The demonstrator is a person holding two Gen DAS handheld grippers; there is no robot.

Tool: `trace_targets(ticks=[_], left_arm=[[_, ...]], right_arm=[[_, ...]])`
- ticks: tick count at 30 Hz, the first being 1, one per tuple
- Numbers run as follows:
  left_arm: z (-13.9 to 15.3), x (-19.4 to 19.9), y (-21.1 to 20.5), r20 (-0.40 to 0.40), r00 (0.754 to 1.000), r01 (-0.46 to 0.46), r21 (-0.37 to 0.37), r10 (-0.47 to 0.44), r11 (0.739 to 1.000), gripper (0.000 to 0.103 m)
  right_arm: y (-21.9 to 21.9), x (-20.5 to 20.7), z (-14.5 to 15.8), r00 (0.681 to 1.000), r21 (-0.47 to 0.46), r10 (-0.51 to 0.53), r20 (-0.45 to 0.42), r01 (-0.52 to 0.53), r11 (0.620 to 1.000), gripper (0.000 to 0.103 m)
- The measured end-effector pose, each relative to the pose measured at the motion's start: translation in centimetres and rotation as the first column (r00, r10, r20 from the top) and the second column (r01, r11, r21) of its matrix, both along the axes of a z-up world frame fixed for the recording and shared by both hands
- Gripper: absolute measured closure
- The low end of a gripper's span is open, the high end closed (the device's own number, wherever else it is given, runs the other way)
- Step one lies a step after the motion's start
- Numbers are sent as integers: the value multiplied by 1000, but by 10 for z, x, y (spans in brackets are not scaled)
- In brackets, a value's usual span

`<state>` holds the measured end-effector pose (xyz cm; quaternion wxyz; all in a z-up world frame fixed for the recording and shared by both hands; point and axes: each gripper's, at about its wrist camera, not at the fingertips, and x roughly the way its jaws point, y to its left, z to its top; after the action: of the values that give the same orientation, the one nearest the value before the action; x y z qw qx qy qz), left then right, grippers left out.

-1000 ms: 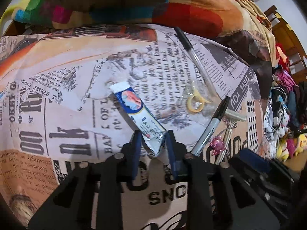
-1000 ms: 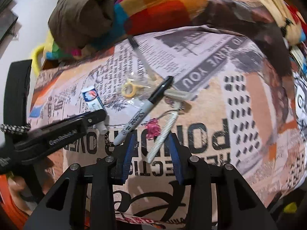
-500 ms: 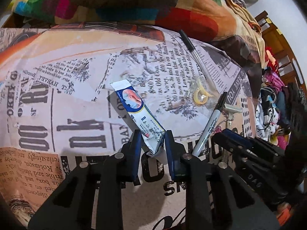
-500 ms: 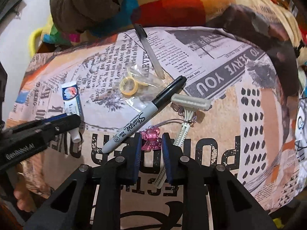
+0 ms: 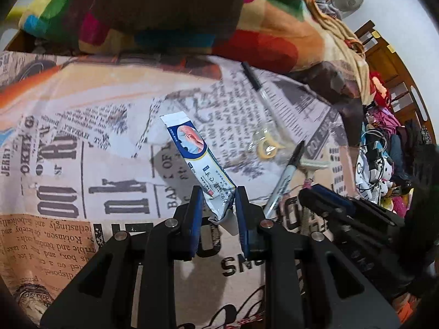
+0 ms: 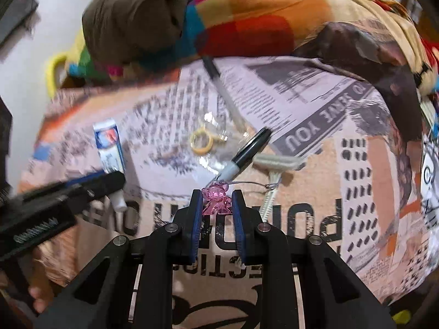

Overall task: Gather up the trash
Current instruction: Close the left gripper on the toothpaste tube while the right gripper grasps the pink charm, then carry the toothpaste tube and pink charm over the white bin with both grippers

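My left gripper is shut on the lower end of a white and blue tube and holds it tilted up off the newspaper-print cloth. The tube also shows in the right wrist view. My right gripper is shut on a pink plastic charm whose thin cord runs to a disposable razor. A black marker, a clear wrapper with a yellow ring and a clear pen lie just beyond the charm.
A heap of colourful blankets and a brown bundle border the far side of the cloth. Clutter and wooden furniture stand at the right. The right gripper's body sits close to the left gripper's right side.
The left gripper has lifted the tube, whose far end now stands clear of the cloth. The right gripper has moved forward and closed on the pink charm.
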<state>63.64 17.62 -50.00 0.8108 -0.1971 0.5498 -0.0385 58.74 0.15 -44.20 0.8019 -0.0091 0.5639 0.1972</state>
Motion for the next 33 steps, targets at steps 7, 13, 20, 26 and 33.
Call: trace_targets(ticks=[7, 13, 20, 26, 33], left_arm=[[26, 1, -10, 52, 999, 8, 2, -8, 1000, 81], [47, -2, -30, 105, 993, 47, 5, -47, 999, 101], [49, -10, -59, 105, 994, 37, 56, -43, 998, 100], [50, -21, -71, 90, 996, 2, 34, -5, 999, 101], [77, -32, -106, 128, 991, 20, 86, -31, 996, 101]], right_arm=[[-40, 3, 39, 994, 35, -78, 71, 75, 997, 83], [-67, 6, 62, 981, 53, -147, 125, 141, 989, 83], [-91, -2, 75, 974, 76, -159, 159, 149, 986, 83], [-113, -18, 74, 978, 82, -154, 143, 144, 986, 83], [-143, -34, 80, 979, 123, -164, 125, 149, 981, 83]])
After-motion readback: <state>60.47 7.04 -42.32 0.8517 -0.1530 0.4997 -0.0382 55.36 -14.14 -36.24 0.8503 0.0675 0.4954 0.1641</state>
